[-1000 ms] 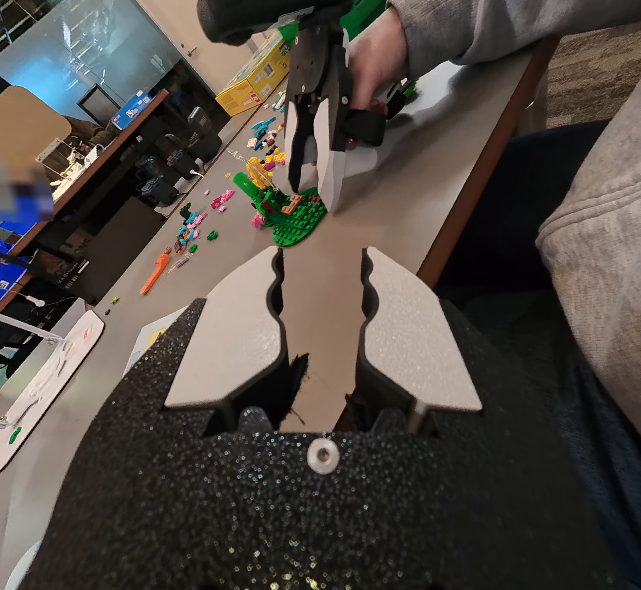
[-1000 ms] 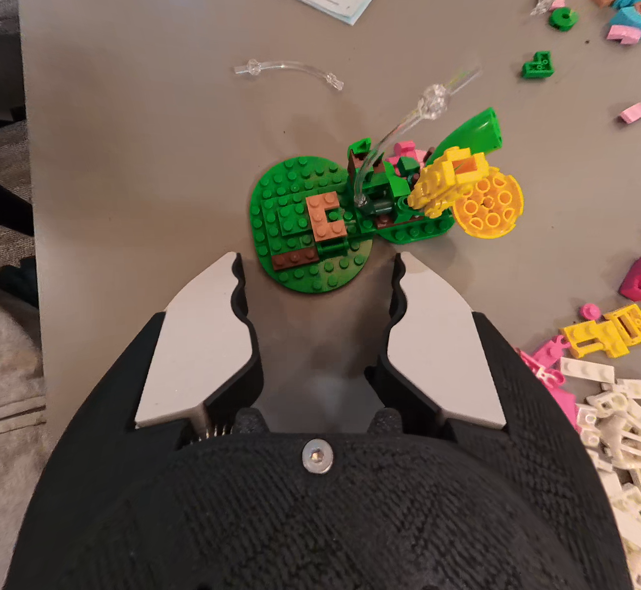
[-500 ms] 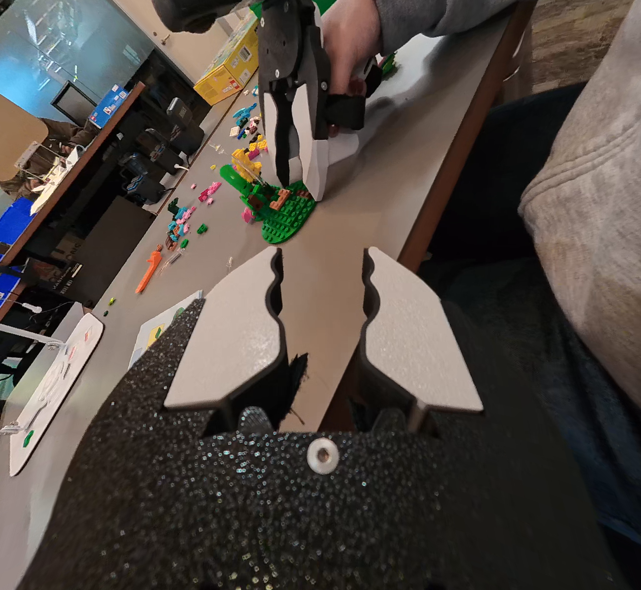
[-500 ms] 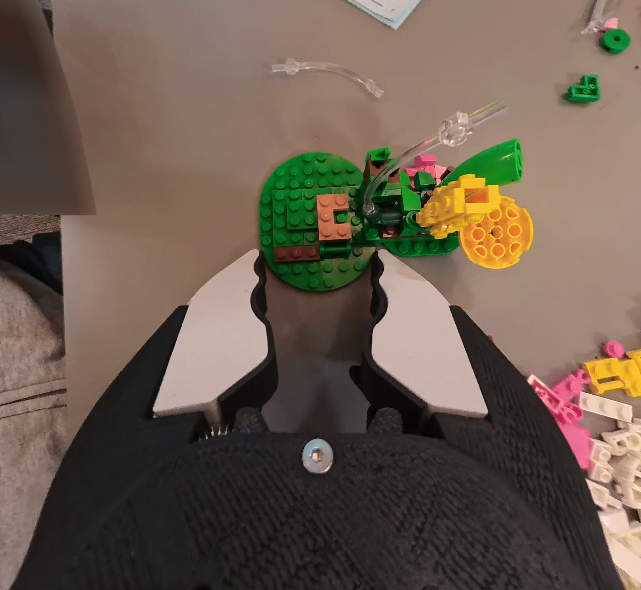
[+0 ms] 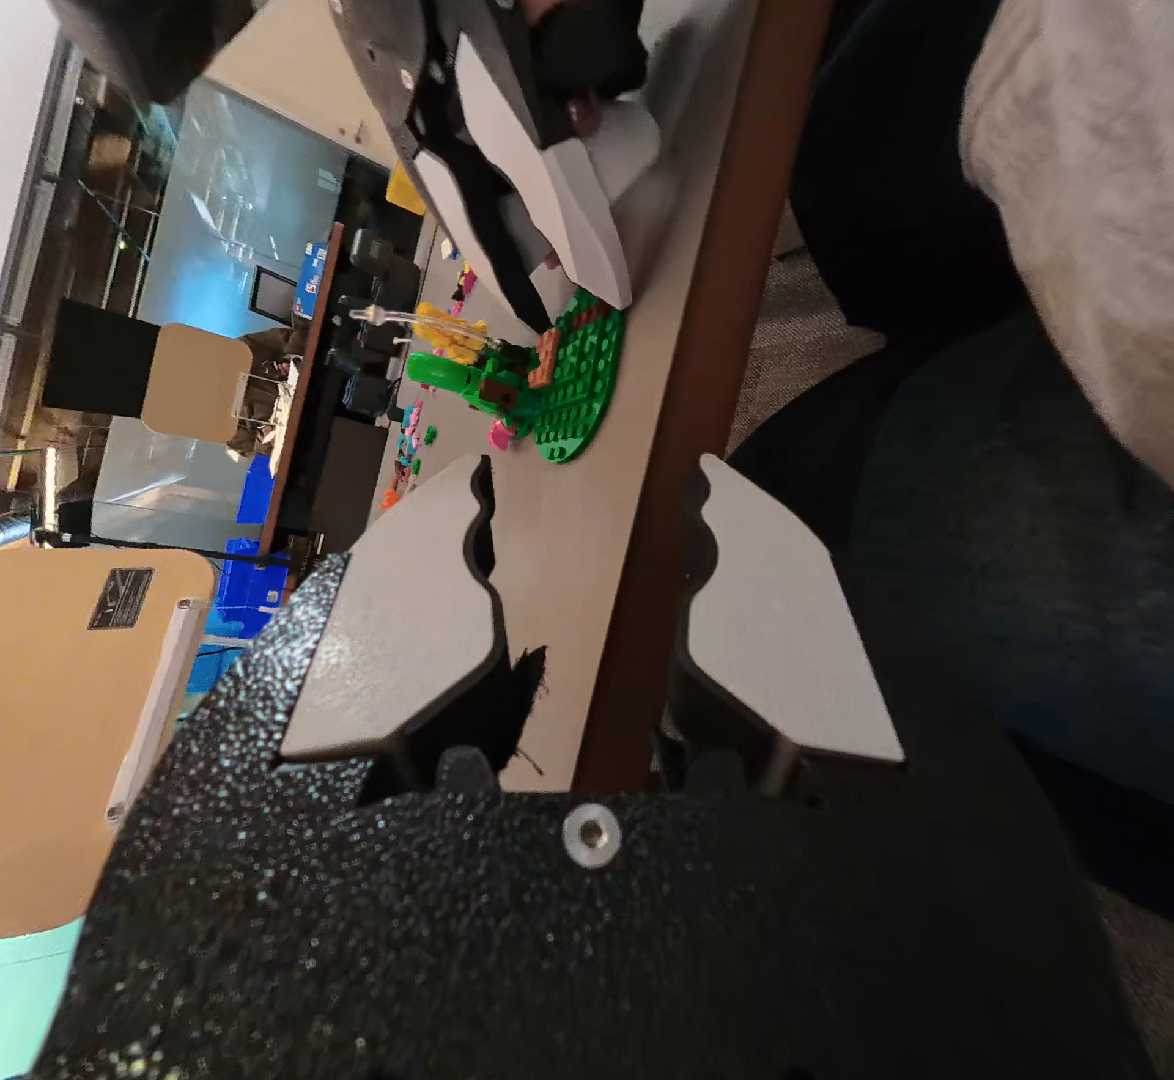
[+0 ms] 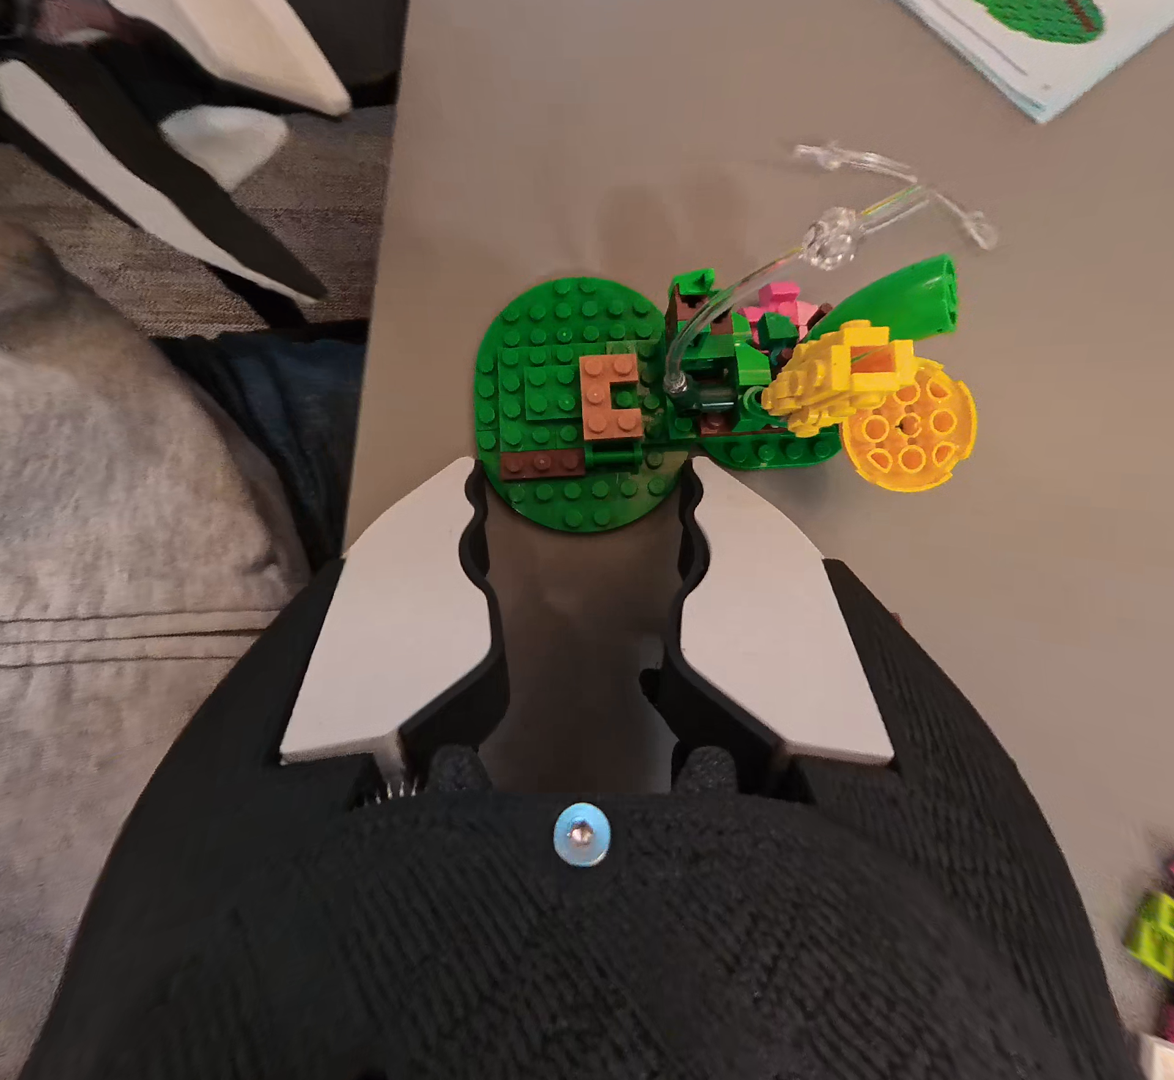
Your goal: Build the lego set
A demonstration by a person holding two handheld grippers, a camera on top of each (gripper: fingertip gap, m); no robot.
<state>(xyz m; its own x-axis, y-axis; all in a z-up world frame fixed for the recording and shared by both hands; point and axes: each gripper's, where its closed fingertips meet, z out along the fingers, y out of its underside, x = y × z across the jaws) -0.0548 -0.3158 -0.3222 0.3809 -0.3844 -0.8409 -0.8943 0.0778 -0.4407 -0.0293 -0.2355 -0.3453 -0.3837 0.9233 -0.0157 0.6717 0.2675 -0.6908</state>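
The right gripper point(image 6: 583, 465) has its jaws set at a middling width around the near edge of the round green baseplate point(image 6: 559, 351). Both fingertips point(image 6: 460, 475) sit against the plate's rim, one on each side, and appear to clamp it, though whether they press firmly is hard to tell. On the plate lie an orange-brown brick point(image 6: 603, 395) and a dark brown strip point(image 6: 540, 465). To its right the brick model continues with green pieces, a clear curved tube point(image 6: 730, 300), a yellow flower point(image 6: 845, 376), an orange-yellow disc point(image 6: 908, 427) and a green leaf point(image 6: 889, 300).

The left gripper point(image 5: 594, 465) holds nothing; its jaws stand open, straddling the brown edge of the table point(image 5: 686, 351), the model a little farther along. Seen from there, the right gripper's tips come down on the plate's near rim.

Farther off lie an instruction booklet point(image 6: 1016, 2), a loose clear tube point(image 6: 889, 173) and scattered small bricks point(image 5: 413, 433).
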